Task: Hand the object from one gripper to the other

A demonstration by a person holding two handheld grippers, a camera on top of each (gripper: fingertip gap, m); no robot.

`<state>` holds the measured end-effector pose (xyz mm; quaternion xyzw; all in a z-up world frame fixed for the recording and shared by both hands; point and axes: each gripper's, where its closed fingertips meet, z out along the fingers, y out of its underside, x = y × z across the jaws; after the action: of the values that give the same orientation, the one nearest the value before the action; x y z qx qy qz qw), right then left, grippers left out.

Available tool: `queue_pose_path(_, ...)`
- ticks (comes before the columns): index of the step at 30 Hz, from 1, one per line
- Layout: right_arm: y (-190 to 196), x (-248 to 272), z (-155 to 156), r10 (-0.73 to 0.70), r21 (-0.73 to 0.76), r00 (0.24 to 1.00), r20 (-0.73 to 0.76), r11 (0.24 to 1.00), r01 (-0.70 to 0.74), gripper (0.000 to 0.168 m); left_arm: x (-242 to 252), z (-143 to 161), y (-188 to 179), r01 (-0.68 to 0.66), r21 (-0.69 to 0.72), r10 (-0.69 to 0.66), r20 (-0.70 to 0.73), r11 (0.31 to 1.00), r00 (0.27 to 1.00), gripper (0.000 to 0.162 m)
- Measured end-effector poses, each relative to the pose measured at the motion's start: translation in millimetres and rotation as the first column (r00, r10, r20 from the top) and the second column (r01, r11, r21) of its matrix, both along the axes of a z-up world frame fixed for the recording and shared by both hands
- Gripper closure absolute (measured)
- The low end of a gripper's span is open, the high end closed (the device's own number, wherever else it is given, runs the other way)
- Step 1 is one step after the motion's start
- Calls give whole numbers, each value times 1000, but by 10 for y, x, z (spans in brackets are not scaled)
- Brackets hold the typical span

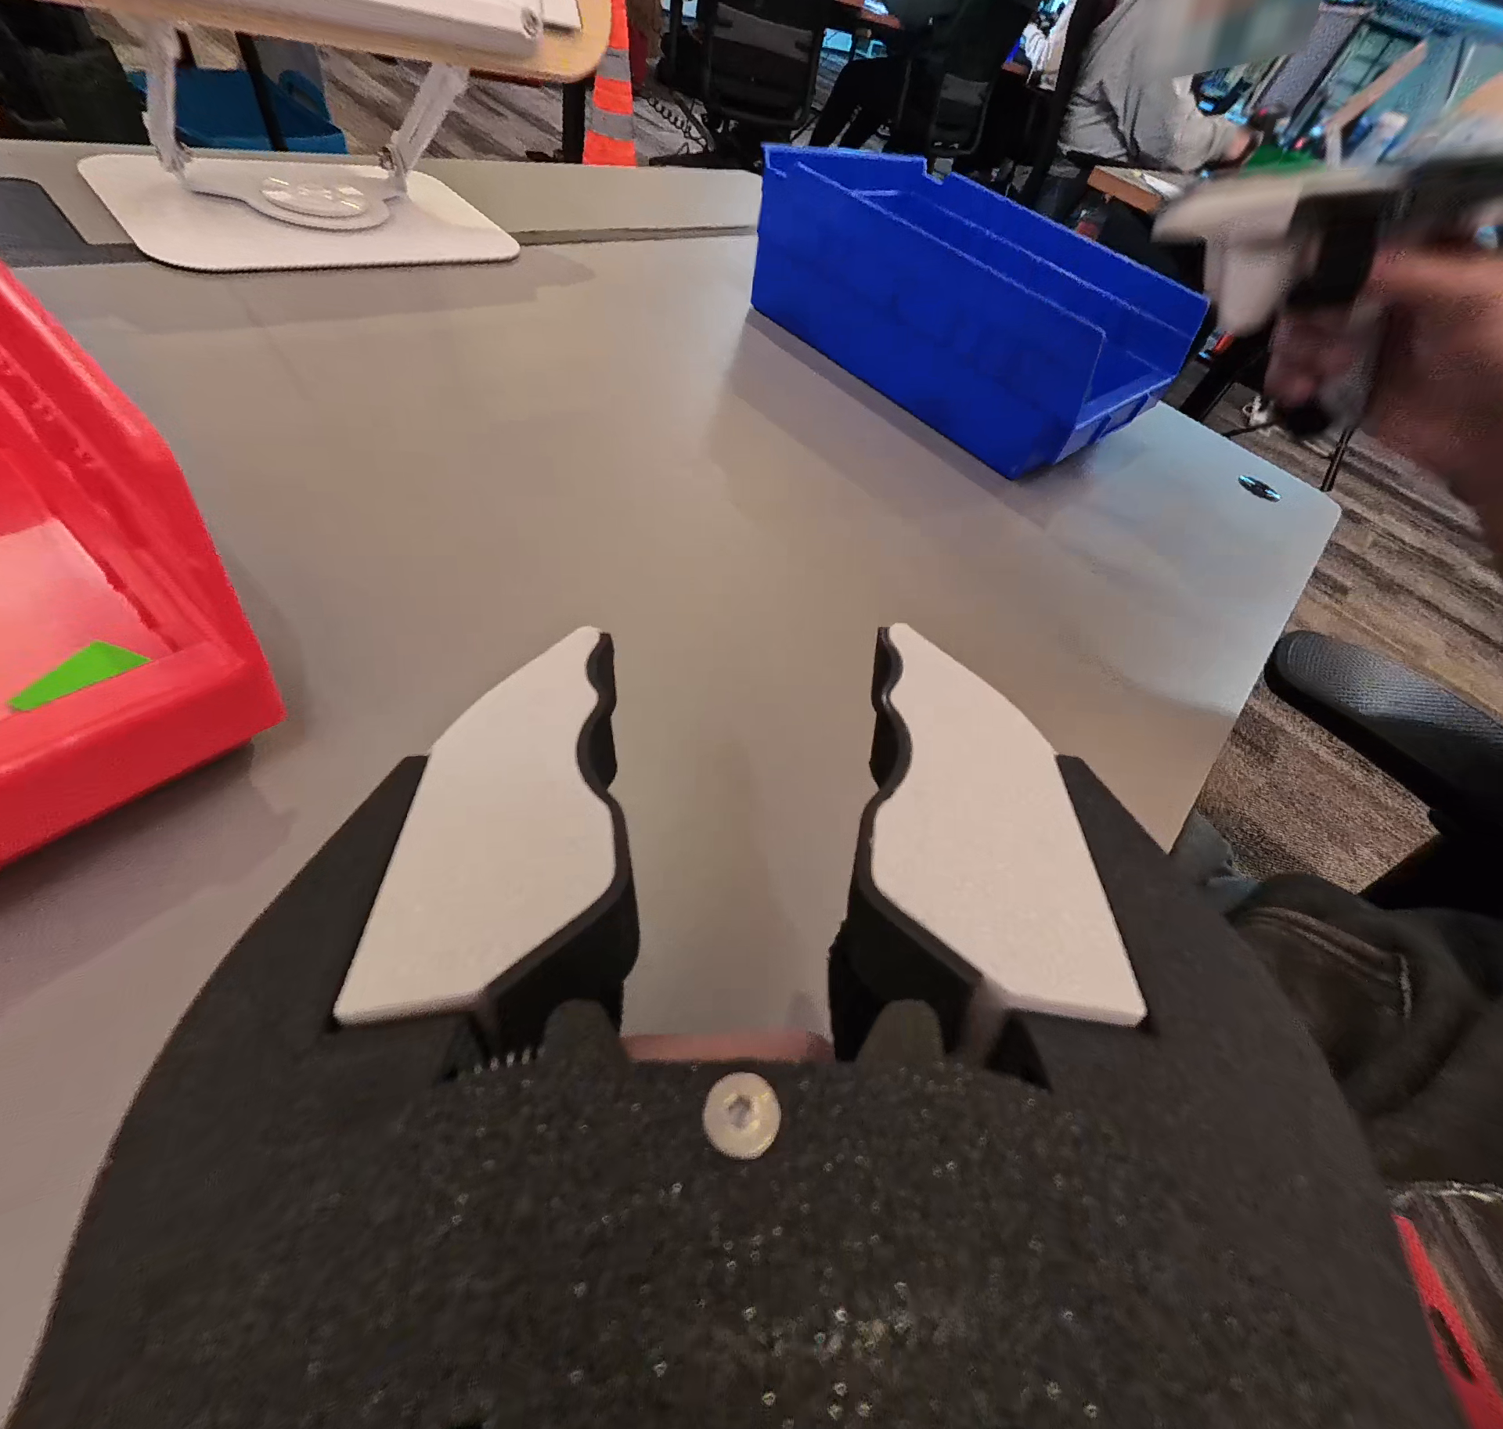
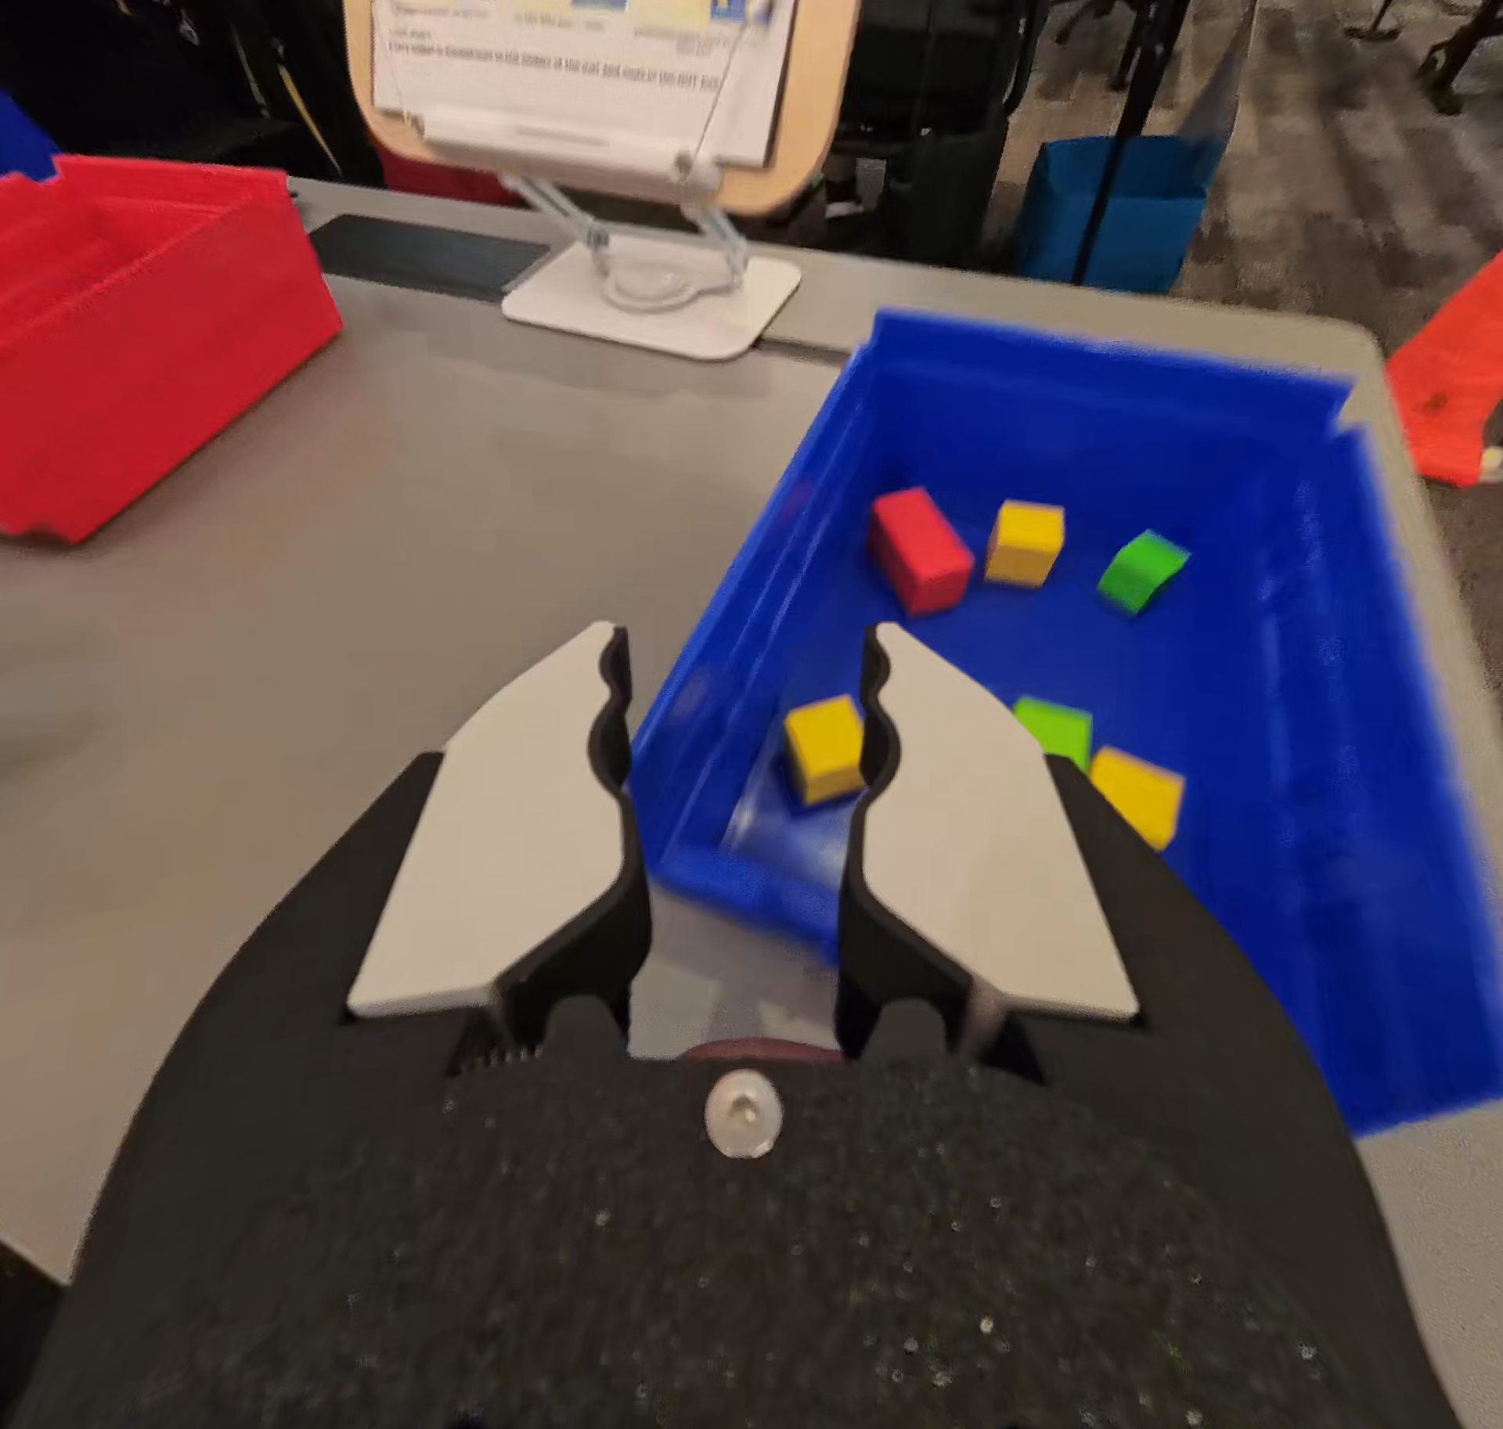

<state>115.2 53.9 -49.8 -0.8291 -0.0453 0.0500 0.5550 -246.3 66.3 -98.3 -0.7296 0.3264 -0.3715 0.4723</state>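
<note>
My right gripper [image 2: 744, 642] is open and empty, held above the near left corner of a blue bin [image 2: 1317, 861]. In the bin lie several blocks: a red one [image 2: 919, 548], yellow ones [image 2: 1023, 540] [image 2: 823, 748] [image 2: 1137, 795] and green ones [image 2: 1140, 570] [image 2: 1053, 727]. My left gripper [image 1: 742, 642] is open and empty above the bare grey table [image 1: 569, 455]. The right gripper shows blurred at the far right of the left wrist view [image 1: 1269, 252], above the blue bin [image 1: 935, 308].
A red bin [image 1: 138, 601] [image 2: 146, 333] stands at the left with a green piece [image 1: 77, 674] inside. A white document stand [image 1: 301, 203] [image 2: 651, 292] is at the back. The table's right edge [image 1: 1269, 642], a chair arm [image 1: 1399, 707] and an orange cone [image 1: 612, 81] show.
</note>
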Motion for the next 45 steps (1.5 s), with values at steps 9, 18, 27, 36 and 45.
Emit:
queue_pose_path(9,-341,-187,-588,-45,7,996,-70,999,46,115,-554,193,600,-221,-32,213,-177,975,961,102)
queue_pose_path(18,-326,-264,-583,-10,3,1000,1,1000,10,115,-920,314,2301,-405,-177,233,-591,897,772,102)
queue_pose_path(27,-335,-278,-705,7,-39,1000,18,999,-6,115,-1069,-361,3487,-569,-260,170,-787,780,593,106)
queue_pose_path(36,-313,-244,-845,15,-89,1000,18,996,-13,116,-1134,-785,3655,-597,-312,93,-830,740,550,110)
queue_pose_path(45,-321,-289,-870,34,-103,999,42,994,-29,116,-1120,-833,3558,-553,-354,36,-819,754,573,130)
